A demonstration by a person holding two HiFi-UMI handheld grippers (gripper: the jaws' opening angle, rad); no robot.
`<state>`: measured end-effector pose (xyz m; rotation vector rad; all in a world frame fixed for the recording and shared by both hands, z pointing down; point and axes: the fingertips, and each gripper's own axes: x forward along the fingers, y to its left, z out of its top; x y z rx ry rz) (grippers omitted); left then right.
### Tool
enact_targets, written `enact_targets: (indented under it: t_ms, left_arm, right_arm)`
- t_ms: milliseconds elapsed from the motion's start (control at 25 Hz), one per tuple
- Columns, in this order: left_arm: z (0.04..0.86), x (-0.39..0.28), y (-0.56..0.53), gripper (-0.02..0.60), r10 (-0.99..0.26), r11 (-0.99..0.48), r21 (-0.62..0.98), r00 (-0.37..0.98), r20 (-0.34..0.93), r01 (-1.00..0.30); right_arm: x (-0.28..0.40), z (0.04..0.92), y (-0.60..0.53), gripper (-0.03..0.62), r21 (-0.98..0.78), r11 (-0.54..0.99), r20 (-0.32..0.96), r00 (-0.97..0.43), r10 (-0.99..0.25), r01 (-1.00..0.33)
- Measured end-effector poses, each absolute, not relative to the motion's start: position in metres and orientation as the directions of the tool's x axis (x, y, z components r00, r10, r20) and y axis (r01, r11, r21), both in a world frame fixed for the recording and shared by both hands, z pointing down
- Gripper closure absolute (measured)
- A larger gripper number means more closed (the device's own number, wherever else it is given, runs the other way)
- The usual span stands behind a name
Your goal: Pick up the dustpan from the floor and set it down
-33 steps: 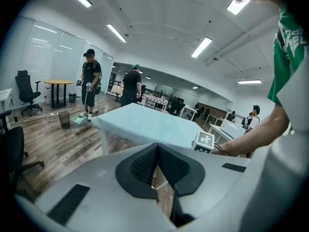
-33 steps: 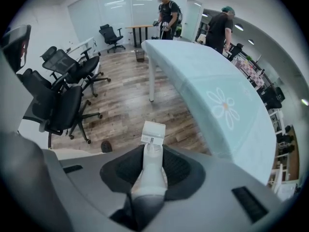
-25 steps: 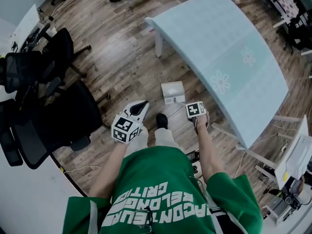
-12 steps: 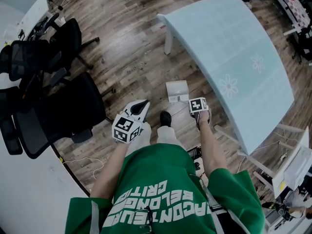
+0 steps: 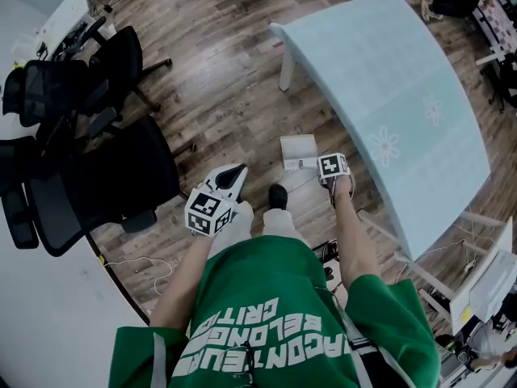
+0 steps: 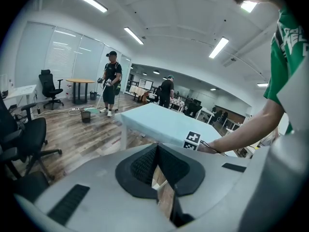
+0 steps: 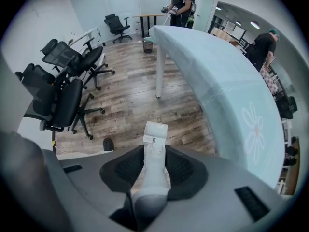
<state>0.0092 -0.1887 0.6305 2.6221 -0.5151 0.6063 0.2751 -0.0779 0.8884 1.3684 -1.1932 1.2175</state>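
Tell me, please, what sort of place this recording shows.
Most likely an open-plan office or workshop space: black swivel office chairs stand on a wood-look floor, a long table with a pale covering fills the middle, and strip lights run overhead, with more desks further back.

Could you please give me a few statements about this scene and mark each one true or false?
1. The right gripper is shut on the dustpan handle. True.
2. The left gripper holds a brush. False: nothing is between its jaws.
3. The dustpan lies on the light-blue table. False: it is over the wooden floor, beside the table.
4. Black office chairs stand to the person's left. True.
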Motion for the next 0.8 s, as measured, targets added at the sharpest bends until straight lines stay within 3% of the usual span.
enact_targets:
  t_ms: [600, 800]
  left_arm:
    - [0.628, 0.005, -0.16, 0.58, -0.374, -0.788, 0.3, 0.805, 0.461, -0.538]
    - [0.626, 0.014, -0.148, 0.58, -0.402, -0.769, 0.308, 0.798, 0.449, -0.561]
  right_arm:
    - [0.293, 0.842, -0.085, 0.445, 0.04, 0.003, 0.978, 0.038, -0.204, -0.999]
    - [0.289, 0.812, -0.08, 0.427, -0.036, 0.03, 0.954, -0.043, -0.297, -0.999]
